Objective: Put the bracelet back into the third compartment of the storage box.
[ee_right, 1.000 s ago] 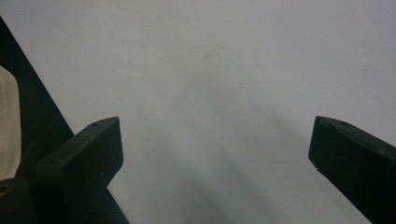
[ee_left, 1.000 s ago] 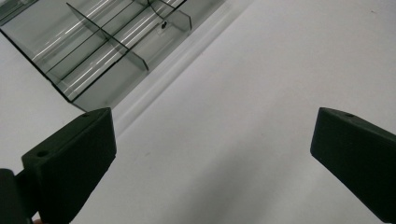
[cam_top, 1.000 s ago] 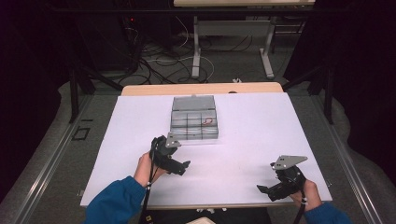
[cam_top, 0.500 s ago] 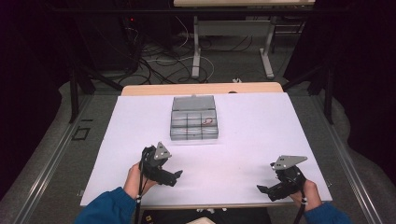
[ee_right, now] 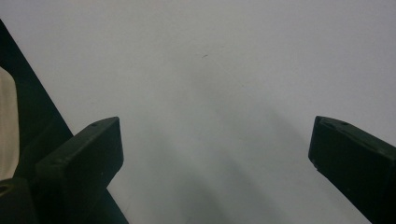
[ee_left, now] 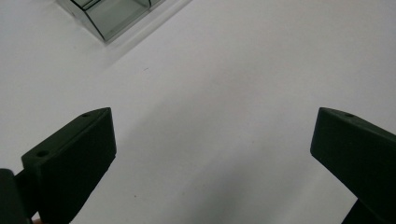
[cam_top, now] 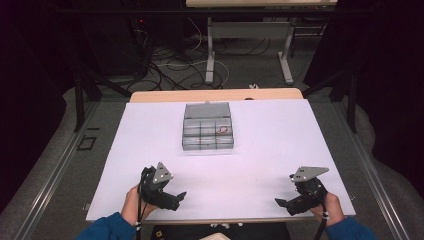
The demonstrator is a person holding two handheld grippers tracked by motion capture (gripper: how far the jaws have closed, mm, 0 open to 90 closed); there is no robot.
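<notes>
Your clear compartment box [cam_top: 208,127] sits at twelve o'clock on the white table [cam_top: 280,145], lid open, something small and red inside. Your left gripper [cam_top: 172,199] at seven o'clock and right gripper [cam_top: 285,205] at five o'clock both gape wide, empty.

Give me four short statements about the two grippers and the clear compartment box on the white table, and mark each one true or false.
1. The left gripper has its jaws spread apart with nothing between them. True.
2. The right gripper is shut on a red item. False: its jaws stand open over the bare white table.
3. The clear plastic compartment box sits farther from the person than both grippers. True.
4. The left gripper touches the box. False: white table lies between them.
</notes>
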